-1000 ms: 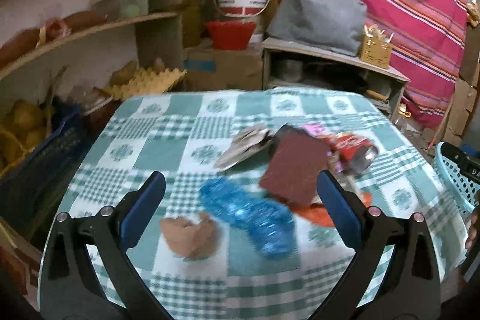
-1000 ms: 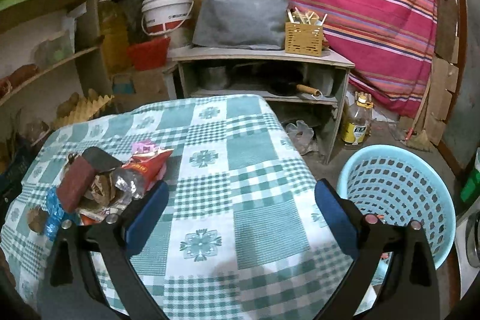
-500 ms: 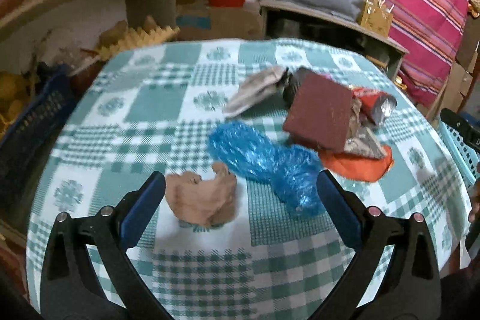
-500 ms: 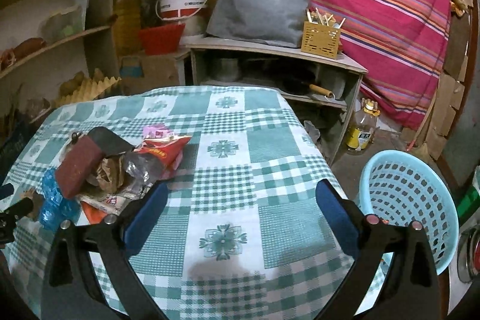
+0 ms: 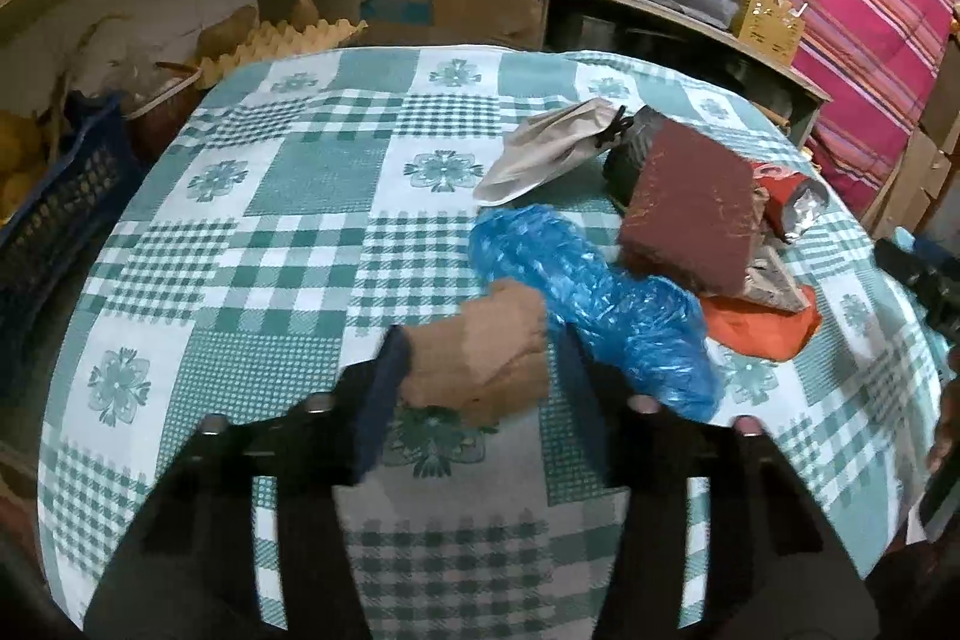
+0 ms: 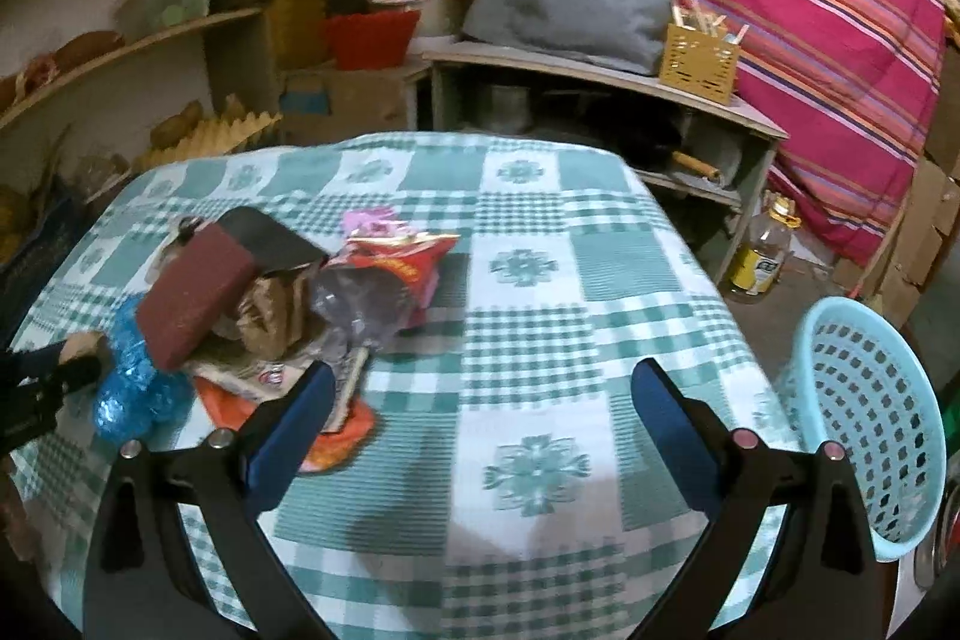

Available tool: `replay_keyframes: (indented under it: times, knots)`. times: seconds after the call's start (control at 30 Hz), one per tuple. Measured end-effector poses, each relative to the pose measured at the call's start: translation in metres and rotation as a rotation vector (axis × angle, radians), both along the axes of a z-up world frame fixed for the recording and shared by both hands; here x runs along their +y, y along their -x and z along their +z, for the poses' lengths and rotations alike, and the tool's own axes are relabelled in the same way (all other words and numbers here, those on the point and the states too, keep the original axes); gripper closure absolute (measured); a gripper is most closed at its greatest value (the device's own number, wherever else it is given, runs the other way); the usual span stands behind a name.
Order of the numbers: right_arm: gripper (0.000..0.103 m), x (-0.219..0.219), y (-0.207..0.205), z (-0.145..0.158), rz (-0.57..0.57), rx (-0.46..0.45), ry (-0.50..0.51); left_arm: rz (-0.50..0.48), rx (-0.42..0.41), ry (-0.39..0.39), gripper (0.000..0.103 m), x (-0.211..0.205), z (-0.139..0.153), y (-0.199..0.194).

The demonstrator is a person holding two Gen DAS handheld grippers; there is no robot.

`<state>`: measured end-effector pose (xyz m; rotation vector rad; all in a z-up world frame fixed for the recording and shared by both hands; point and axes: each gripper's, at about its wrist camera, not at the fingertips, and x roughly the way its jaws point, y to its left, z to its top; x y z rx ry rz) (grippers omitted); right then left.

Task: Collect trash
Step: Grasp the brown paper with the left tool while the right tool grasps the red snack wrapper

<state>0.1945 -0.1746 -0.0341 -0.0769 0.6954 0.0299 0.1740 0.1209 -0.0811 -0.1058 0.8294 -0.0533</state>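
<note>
Tongs first: my left gripper (image 5: pixel 480 358) is closing around the crumpled brown paper (image 5: pixel 486 358) near the front of the checked tablecloth (image 5: pixel 312 172), the wad between the pads, though blur keeps me from telling whether both pads press it yet. My right gripper (image 6: pixel 480 412) stands wide and empty over bare cloth beside the heap. I judge the wad could squirt out if only one pad bites, being soft and springy. The blue plastic bag (image 5: pixel 594 292) touches it and lies against my right-hand pad, so it may get pinched or dragged along, tugging the maroon box (image 5: pixel 690 214) propped on the pile. The light blue basket (image 6: pixel 864 418) waits off the table's edge, well apart.
</note>
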Motion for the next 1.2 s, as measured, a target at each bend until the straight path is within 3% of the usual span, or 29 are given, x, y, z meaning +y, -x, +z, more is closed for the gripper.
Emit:
replay_keyframes:
  times: [0.4,0.43,0.5,0.8,0.87,0.93,1.07,1.13,1.2]
  knots:
    - [0.006,0.044,-0.007,-0.012,0.087,0.053,-0.021,-0.007,-0.086,-0.018,0.065,0.000,0.025,0.004]
    - [0.006,0.046,-0.008,-0.012,0.089,0.057,-0.026,0.000,-0.094,-0.014,0.073,0.003,0.028,0.004]
    - [0.006,0.052,-0.012,-0.013,0.087,0.063,-0.017,0.008,-0.102,-0.004,0.080,0.008,0.032,0.003]
    - [0.006,0.043,-0.042,0.010,0.019,-0.020,0.043,0.064,-0.081,0.035,0.080,0.031,0.034,-0.005]
    - [0.006,0.044,-0.057,0.008,0.023,-0.010,0.059,0.080,-0.077,0.037,0.076,0.035,0.033,-0.006]
    - [0.006,0.042,-0.072,0.000,0.019,0.019,0.063,0.094,-0.073,0.043,0.060,0.039,0.033,-0.007]
    - [0.012,0.037,-0.089,-0.018,0.027,0.099,-0.009,0.117,-0.084,0.036,0.041,0.045,0.034,-0.007]
    - [0.036,0.036,-0.095,-0.027,0.038,0.133,-0.040,0.124,-0.082,0.029,0.035,0.048,0.032,-0.008]
    - [0.052,0.035,-0.099,-0.034,0.053,0.169,-0.075,0.130,-0.072,0.028,0.034,0.050,0.029,-0.009]
